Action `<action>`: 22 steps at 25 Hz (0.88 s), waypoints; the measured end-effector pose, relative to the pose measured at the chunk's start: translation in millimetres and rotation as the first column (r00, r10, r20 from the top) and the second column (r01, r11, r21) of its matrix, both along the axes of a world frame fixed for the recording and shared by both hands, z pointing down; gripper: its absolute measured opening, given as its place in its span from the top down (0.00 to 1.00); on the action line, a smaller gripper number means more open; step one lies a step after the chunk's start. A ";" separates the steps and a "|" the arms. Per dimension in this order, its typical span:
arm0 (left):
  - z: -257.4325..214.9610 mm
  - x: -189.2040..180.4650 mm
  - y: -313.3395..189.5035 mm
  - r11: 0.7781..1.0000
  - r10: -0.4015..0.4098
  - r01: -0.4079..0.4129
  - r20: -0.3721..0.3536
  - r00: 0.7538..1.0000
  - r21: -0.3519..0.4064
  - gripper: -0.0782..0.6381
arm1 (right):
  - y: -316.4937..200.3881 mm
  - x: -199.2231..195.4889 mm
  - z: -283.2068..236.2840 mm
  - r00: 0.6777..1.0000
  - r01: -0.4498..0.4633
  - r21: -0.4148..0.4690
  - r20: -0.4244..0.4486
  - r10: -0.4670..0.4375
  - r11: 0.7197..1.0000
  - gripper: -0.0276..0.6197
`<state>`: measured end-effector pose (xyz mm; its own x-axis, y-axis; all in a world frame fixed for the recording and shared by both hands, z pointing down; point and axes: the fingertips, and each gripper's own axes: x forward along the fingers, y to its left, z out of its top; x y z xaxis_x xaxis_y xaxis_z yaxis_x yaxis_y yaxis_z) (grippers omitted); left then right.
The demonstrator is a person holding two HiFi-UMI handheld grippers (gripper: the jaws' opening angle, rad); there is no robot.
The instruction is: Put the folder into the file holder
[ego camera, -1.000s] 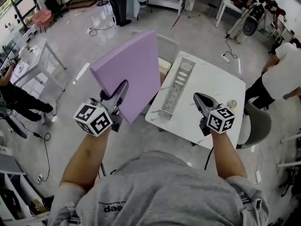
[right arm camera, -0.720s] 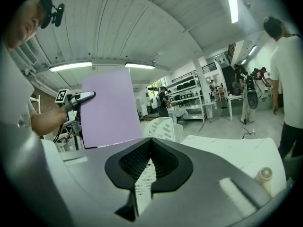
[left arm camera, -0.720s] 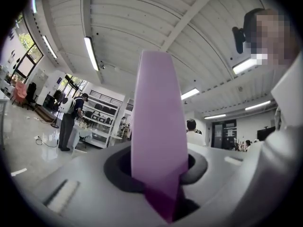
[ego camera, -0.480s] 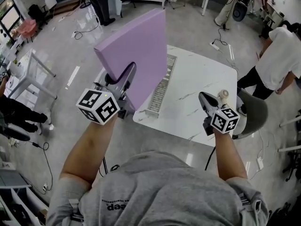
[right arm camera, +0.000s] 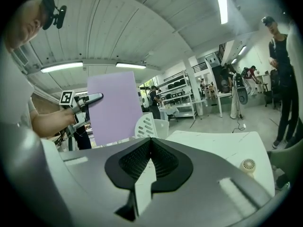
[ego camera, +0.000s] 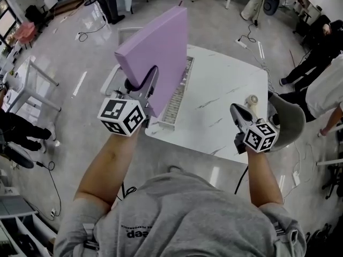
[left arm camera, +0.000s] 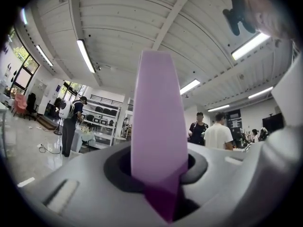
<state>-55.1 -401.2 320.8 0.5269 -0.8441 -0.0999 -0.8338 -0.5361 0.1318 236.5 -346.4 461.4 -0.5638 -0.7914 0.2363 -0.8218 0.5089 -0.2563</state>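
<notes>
Carry step, insertion not yet done. Folder (ego camera: 158,50) pinched at lower edge by left gripper (ego camera: 146,87), jaws part-way closed and pressing on both purple faces. Held upright, slightly tilted, in the air above and just left of holder (ego camera: 176,98). Lower corner overlapping holder's left rim in head view, contact not discernible. Not in any slot yet. Holder lying long-ways on table (ego camera: 225,84), at left edge. Right gripper (ego camera: 242,115) empty, jaws closed together, well right of holder, on near side. Small round white fan-like thing (ego camera: 252,101) right of holder, just beyond right gripper. Chair (ego camera: 289,125) far right of holder, off the table.

Next, probably: shift folder right until over holder, line lower edge up with a slot, lower straight down, then let go. Calls for keeping folder vertical and parallel to the slots. Large panel gripped at one edge only, so likely to swing. Right gripper free to steady holder against sliding.

Counts: 1 folder, 1 holder, 2 grippers, 1 table, 1 fan-like thing, 1 chair.
</notes>
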 end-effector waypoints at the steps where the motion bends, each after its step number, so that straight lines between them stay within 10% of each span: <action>1: 5.8 1.9 -2.3 1.000 -0.008 0.009 0.002 1.000 -0.002 0.64 | 0.7 3.0 2.4 1.000 -0.001 -0.006 -0.002 0.001 1.000 0.95; 22: 101.0 39.7 -7.0 0.998 -0.033 0.027 0.102 0.994 0.065 0.63 | 14.4 12.1 72.3 0.998 0.055 -0.138 -0.002 -0.056 0.989 0.95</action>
